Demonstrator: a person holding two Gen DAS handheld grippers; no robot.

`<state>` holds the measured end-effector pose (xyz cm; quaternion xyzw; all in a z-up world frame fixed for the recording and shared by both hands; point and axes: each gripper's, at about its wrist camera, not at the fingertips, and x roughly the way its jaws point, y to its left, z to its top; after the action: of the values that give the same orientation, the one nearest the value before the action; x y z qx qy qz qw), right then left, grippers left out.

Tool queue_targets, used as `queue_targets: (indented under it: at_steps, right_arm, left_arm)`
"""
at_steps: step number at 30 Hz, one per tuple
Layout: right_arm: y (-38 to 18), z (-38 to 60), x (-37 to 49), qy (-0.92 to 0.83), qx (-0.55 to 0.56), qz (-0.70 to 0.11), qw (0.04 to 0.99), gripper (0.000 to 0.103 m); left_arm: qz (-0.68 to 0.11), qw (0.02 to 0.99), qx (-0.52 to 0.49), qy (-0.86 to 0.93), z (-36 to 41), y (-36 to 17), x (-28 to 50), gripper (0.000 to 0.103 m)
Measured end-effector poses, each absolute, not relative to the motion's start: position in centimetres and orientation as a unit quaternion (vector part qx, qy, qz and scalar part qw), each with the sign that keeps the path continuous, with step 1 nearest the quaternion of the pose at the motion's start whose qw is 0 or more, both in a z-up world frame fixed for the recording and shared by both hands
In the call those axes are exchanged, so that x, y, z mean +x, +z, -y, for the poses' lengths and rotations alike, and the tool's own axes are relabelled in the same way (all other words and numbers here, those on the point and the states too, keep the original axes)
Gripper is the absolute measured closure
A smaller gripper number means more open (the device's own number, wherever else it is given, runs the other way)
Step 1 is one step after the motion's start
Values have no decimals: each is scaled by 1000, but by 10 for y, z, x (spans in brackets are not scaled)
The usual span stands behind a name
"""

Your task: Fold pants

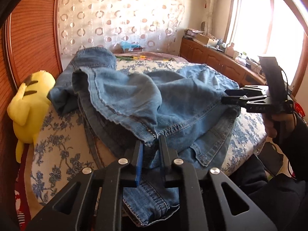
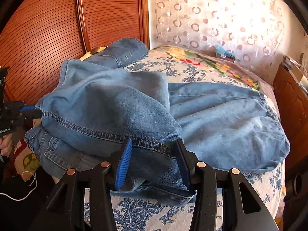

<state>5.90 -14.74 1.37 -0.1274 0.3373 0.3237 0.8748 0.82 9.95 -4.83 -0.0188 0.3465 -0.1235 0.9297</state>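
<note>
1. My left claw is pinched on the jeans at a stitched seam; denim fills the narrow gap between its fingers.
2. My right claw stands part spread, a thick seam of denim between its fingers; I cannot tell whether the pads press on it.
3. The jeans lie bunched in layers on the bed, on a blue-flowered cover, one leg thrown over the rest.
4. Readable writing: "RebeLAI", partly cut off, on the left claw's body in the right wrist view. Raised letters on the right claw's body are too blurred to read.
5. A yellow plush lies at the bed's left edge.
6. Behind: a slatted wardrobe, a curtain, a window.
</note>
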Motion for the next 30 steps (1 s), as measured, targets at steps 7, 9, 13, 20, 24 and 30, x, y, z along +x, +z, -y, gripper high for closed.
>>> queue_targets:
  at_steps: [7, 9, 13, 20, 24, 30]
  right_arm:
    - [23, 165, 55, 354, -95, -330, 870, 92]
    - [29, 173, 49, 371, -79, -330, 864, 92]
    - [30, 186, 33, 385, -63, -337, 857, 92]
    - [21, 188, 24, 377, -86, -348, 854, 81]
    - [26, 188, 26, 359, -78, -330, 870, 76]
    - [27, 173, 30, 346, -68, -308, 884, 69]
  left_arm:
    - [-311, 939, -36, -143, -109, -9, -14, 93]
    - [-309, 940, -27, -142, -108, 0, -21, 93]
    - [-322, 935, -11, -146, -106, 7, -33, 93]
    - [-347, 930, 1, -121, -113, 0, -43, 87]
    - [-343, 933, -1, -105, -118, 1, -38, 68]
    - [-337, 937, -11, -95, -122, -4, -22, 52]
